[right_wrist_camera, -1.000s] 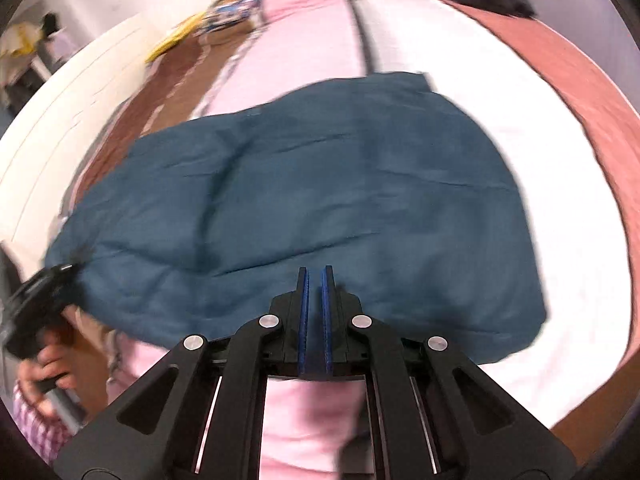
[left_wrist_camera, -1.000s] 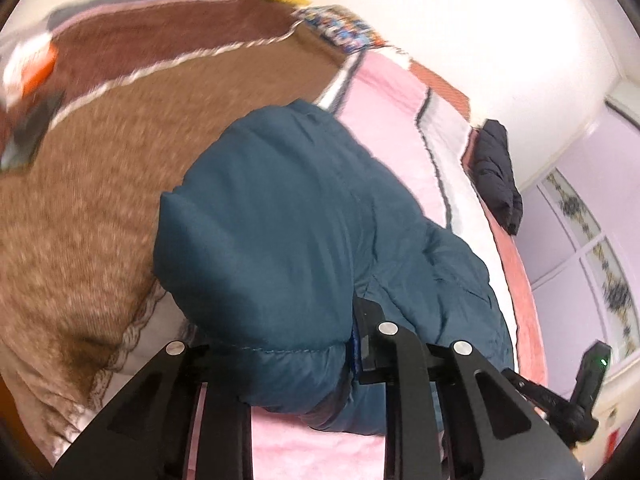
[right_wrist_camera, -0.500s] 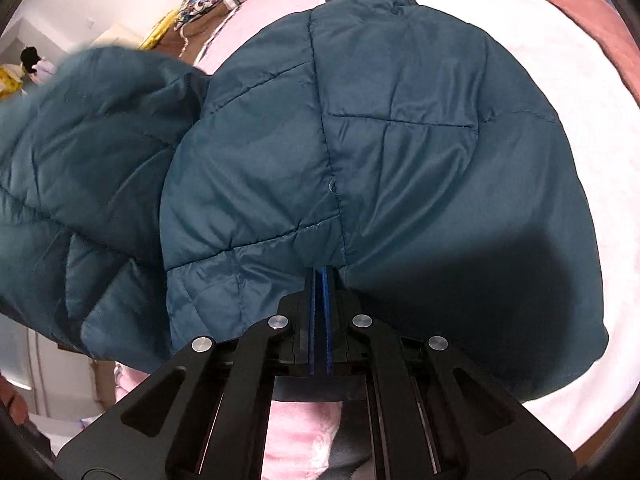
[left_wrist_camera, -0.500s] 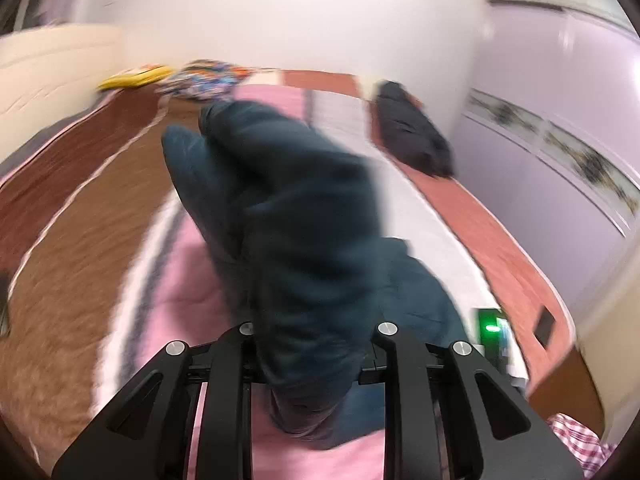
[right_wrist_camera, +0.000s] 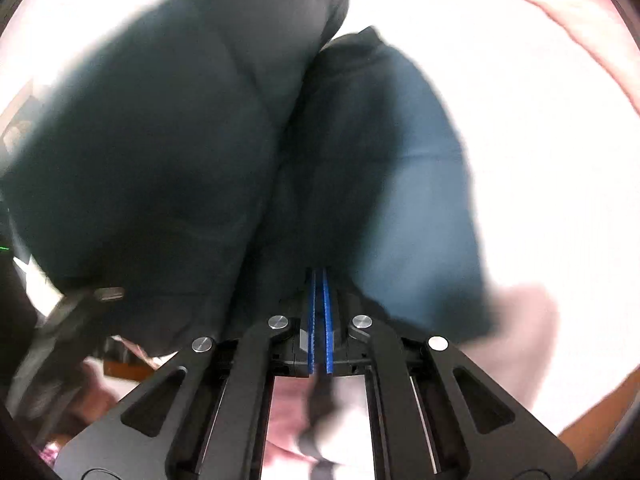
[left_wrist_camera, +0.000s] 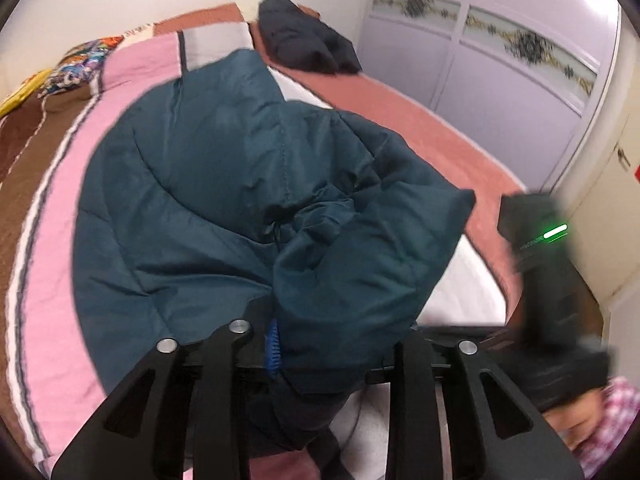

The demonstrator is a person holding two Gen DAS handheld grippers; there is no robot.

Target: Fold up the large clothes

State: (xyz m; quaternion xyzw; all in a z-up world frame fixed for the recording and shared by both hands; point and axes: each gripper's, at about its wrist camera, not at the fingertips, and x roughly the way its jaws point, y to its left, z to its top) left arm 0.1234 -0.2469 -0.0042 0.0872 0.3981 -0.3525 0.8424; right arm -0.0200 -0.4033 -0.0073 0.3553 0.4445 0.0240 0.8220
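A large teal quilted jacket (left_wrist_camera: 208,184) lies bunched on the pink and white bedspread (left_wrist_camera: 52,216). In the left wrist view a thick fold of it fills the gap of my left gripper (left_wrist_camera: 316,344), whose jaws stand wide around the padding. In the right wrist view the jacket (right_wrist_camera: 416,184) is blurred and fills most of the frame. My right gripper (right_wrist_camera: 319,320) has its blue pads pressed together on the jacket's edge. The right gripper's body (left_wrist_camera: 540,248) with a green light shows at the right of the left wrist view.
A dark folded garment (left_wrist_camera: 304,44) lies at the far end of the bed. A colourful pillow (left_wrist_camera: 76,68) sits at the far left. A brown blanket (left_wrist_camera: 20,144) covers the left side. Lilac wardrobe doors (left_wrist_camera: 500,76) stand to the right.
Both grippers have swung the jacket across the bed. The left-held side has come over onto the rest of the jacket, close to the right gripper. The right view is now closer and blurred.
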